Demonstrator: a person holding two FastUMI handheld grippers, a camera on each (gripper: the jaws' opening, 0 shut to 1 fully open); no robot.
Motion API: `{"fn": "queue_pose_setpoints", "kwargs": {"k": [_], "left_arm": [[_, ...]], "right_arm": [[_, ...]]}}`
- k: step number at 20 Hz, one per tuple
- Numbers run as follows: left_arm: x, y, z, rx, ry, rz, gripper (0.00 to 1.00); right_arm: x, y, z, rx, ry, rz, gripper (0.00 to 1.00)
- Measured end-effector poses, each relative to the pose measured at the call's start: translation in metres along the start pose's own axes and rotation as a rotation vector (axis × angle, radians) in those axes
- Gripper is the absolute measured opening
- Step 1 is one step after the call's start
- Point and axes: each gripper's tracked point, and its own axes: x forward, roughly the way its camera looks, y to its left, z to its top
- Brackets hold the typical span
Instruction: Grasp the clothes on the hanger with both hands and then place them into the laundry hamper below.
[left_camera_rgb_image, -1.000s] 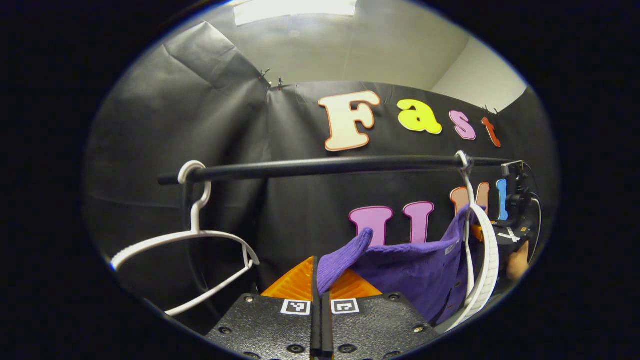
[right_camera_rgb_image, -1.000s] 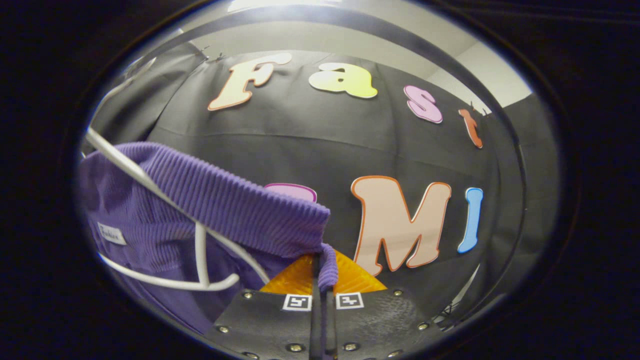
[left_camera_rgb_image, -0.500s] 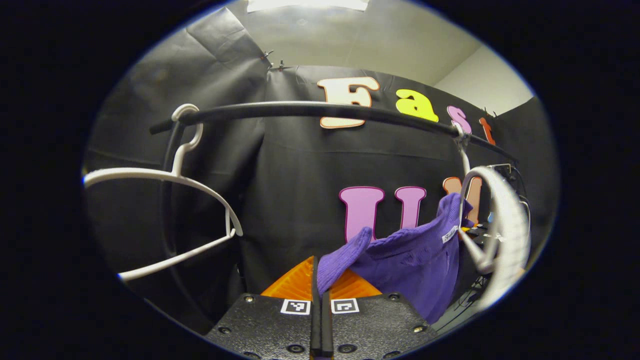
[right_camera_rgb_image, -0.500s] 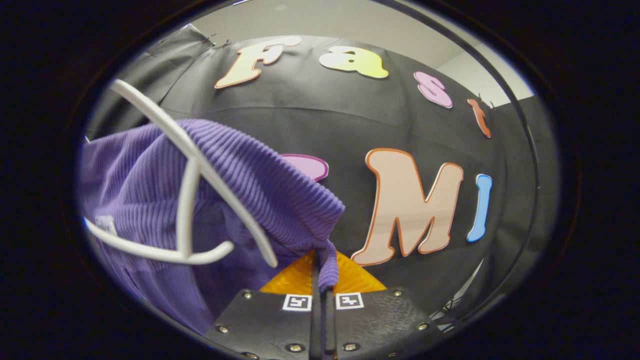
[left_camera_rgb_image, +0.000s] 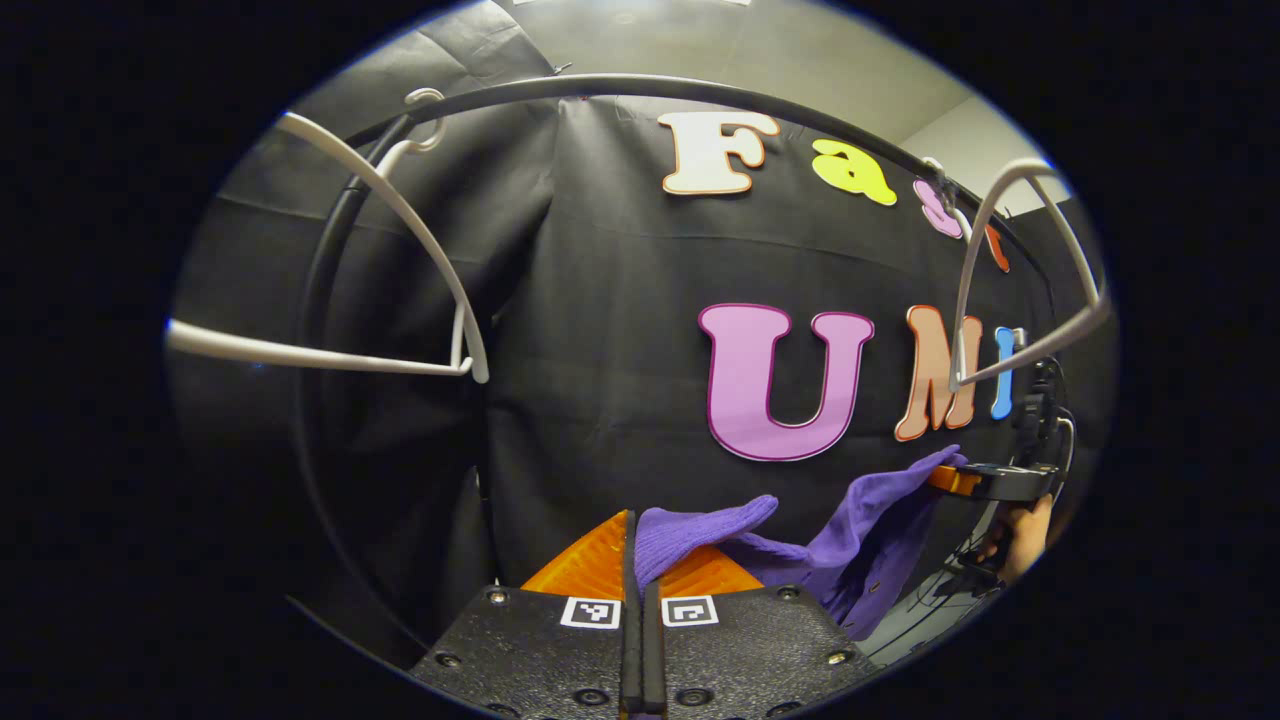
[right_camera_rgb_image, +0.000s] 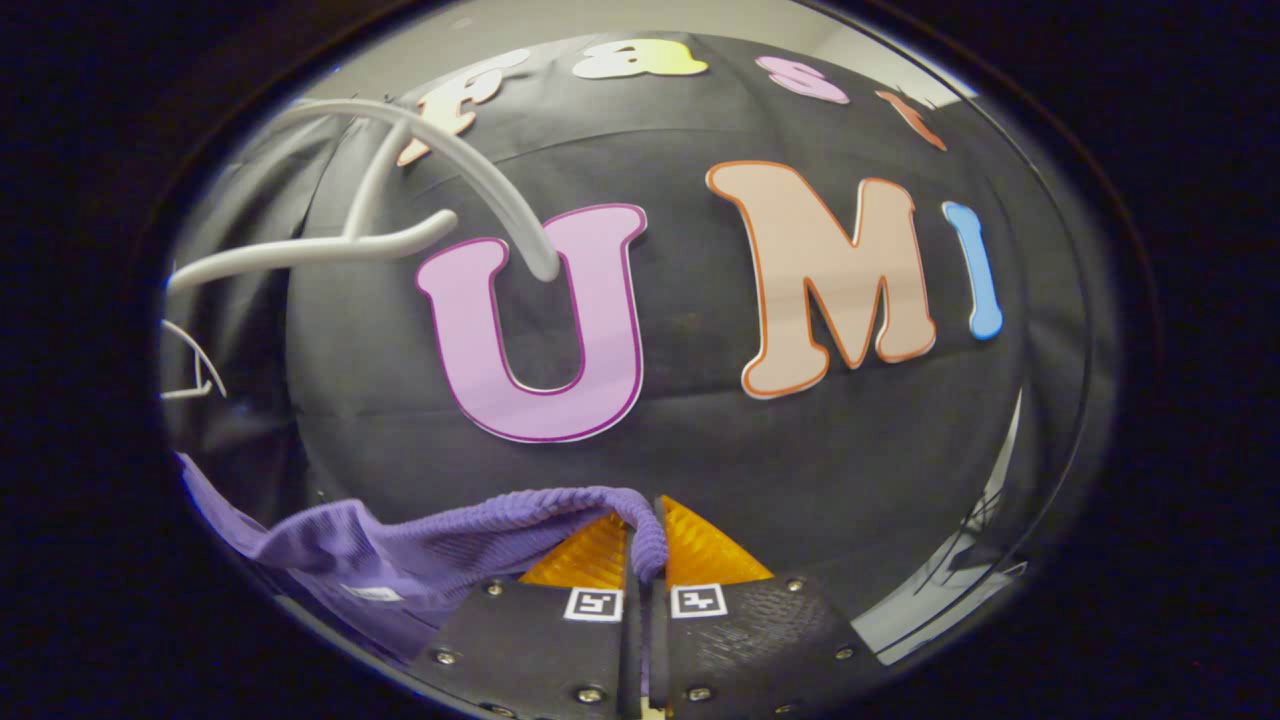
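Garment (left_camera_rgb_image: 860, 545) now off its hanger (left_camera_rgb_image: 1020, 280): purple knit hangs slack between the two grippers, well below the rail (left_camera_rgb_image: 640, 85), where half a second ago still draped over the white hanger's shoulder. Left gripper (left_camera_rgb_image: 640, 560) with jaws closed on one purple edge at near centre of the left gripper view; right gripper (right_camera_rgb_image: 645, 560) with jaws closed on the other edge, fabric trailing away to the left in the right gripper view. Seen from the left gripper view, right gripper at far right, a hand (left_camera_rgb_image: 1025, 525) behind it. Bare hanger up at right, swung clear; a second empty hanger (left_camera_rgb_image: 400, 290) at left on the same rail. Means the pull-off step looks done. Remaining, by judgement: lowering both ends together and letting go over the hamper. Main risk likely the loose middle sagging and catching on a rim.
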Motion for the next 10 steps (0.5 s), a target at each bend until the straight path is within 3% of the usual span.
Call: {"fn": "queue_pose_setpoints", "kwargs": {"k": [10], "left_arm": [[-0.067, 0.013, 0.008, 0.059, -0.076, 0.048, 0.01]], "right_arm": [[-0.110, 0.015, 0.001, 0.052, -0.058, 0.040, 0.00]]}}
